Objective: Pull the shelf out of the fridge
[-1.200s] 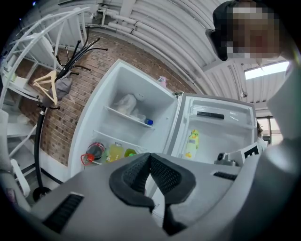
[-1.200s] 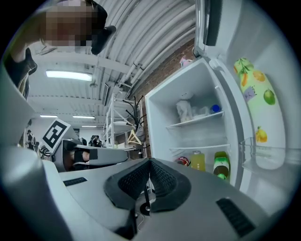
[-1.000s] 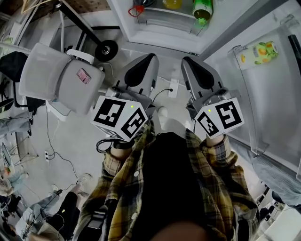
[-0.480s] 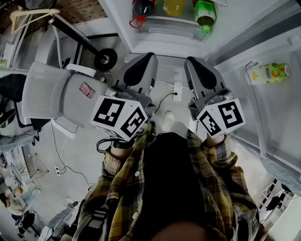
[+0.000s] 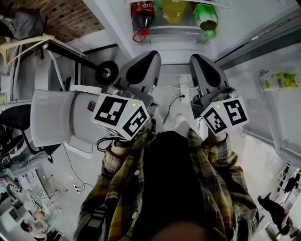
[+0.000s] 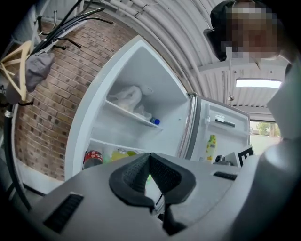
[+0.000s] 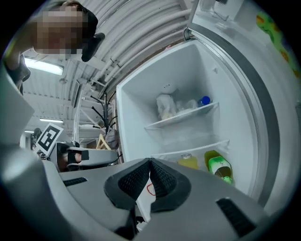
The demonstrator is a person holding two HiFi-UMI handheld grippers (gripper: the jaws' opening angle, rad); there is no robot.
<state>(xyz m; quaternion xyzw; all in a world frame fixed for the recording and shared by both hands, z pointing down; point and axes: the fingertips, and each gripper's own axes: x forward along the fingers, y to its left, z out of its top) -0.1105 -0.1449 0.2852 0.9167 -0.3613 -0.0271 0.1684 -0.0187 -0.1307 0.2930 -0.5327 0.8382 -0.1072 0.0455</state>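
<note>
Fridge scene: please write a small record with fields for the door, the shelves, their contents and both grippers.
Fridge door: open; holds a yellow-green bottle
Upper shelf: in place; white bag, blue-capped bottle
Lower shelf: in place; cola bottle, yellow bottle, green bottle
Left gripper: fingers shut, empty, not touching the fridge
Right gripper: fingers shut, empty, not touching the fridge

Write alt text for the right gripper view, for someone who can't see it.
An open white fridge, a bag on its upper shelf, a yellow bottle and a green bottle below. In the foreground the right gripper is shut, holding nothing.
</note>
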